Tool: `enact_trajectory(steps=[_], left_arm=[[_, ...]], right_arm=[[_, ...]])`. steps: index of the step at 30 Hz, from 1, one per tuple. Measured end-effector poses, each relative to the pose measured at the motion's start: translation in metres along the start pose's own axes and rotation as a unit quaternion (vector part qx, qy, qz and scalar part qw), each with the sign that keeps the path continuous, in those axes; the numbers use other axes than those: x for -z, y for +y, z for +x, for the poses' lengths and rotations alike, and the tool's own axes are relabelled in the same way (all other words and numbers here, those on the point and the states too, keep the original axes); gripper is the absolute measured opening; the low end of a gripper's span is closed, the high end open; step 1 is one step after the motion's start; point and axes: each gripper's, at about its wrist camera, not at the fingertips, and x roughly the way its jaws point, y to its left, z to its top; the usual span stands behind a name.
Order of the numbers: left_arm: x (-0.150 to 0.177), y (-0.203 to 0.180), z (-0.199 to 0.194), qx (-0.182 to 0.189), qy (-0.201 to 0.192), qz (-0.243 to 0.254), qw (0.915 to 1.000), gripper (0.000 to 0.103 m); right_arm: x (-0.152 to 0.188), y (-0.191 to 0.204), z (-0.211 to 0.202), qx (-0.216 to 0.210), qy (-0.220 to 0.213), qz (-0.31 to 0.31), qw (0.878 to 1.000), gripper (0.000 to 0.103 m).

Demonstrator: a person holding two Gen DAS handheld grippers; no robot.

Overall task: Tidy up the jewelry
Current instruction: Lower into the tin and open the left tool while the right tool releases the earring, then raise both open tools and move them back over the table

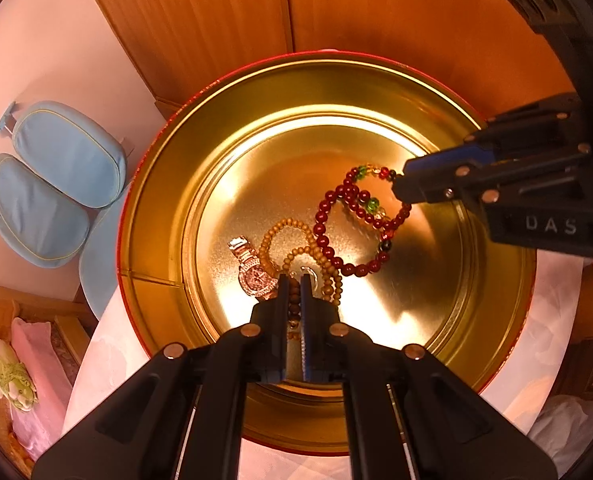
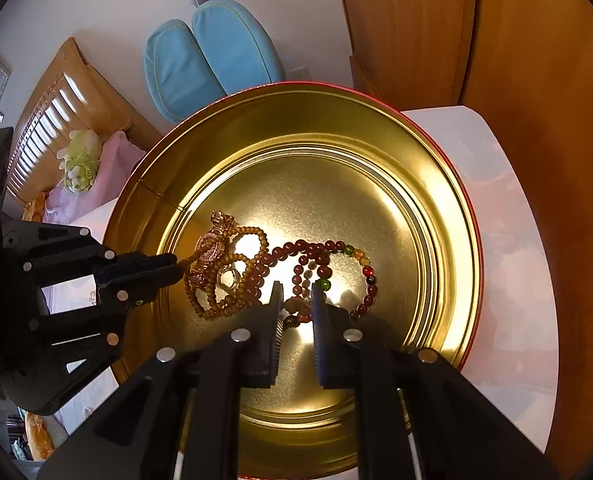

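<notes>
Round gold tin (image 1: 156,216) on a white table (image 2: 512,240), wooden cabinet (image 1: 224,20) behind. On the tin's floor, lying together: red bracelet (image 1: 338,200), tan beads (image 1: 296,240), watch (image 1: 256,272). Left gripper (image 1: 295,280) clenched on a strand of tan beads. Right gripper (image 2: 296,292) pinching the red bracelet.

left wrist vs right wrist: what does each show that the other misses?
Left wrist only: the left gripper shut on the tan bead strand, beads visible between its fingers; the "DAS" lettering on the right gripper.

Right wrist only: the right gripper's own narrow gap with red beads in it; the wooden headboard; the white tabletop to the tin's right.

Both: the gold tin, the watch, the red bead strand, the blue cushions, the wooden wardrobe.
</notes>
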Motion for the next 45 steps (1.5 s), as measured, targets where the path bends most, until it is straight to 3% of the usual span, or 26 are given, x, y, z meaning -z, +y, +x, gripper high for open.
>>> enact_trajectory(steps=[15,18,19,20,21,22,36,45], left_arm=[[0.002,-0.002,0.011,0.001,0.014,-0.008,0.9999,0.006],[0.003,-0.003,0.013,-0.011,0.010,-0.002,0.9999,0.008],[0.003,-0.004,0.014,-0.017,0.010,0.001,0.9998,0.021],[0.002,-0.005,0.015,-0.024,0.012,0.003,0.9996,0.037],[0.001,-0.005,0.015,-0.036,0.011,0.003,0.9993,0.079],[0.002,-0.005,0.013,-0.051,0.002,0.003,0.9987,0.087],[0.003,-0.008,0.009,-0.055,-0.003,0.002,0.9985,0.087],[0.020,0.007,-0.025,-0.057,-0.041,-0.019,0.9974,0.087]], right_arm=[[-0.006,0.009,0.009,-0.005,0.004,-0.003,1.000,0.015],[-0.004,0.019,0.004,0.009,-0.004,-0.035,0.999,0.017],[-0.005,0.024,0.002,0.010,-0.010,-0.047,0.999,0.035],[-0.004,0.028,-0.002,0.020,-0.023,-0.053,0.998,0.069],[-0.004,0.031,-0.008,0.036,-0.047,-0.058,0.997,0.084],[-0.003,0.032,-0.015,0.048,-0.069,-0.061,0.995,0.094],[0.004,0.027,-0.021,0.026,-0.064,-0.045,0.997,0.094],[0.016,0.025,-0.055,0.007,-0.113,-0.014,0.993,0.094]])
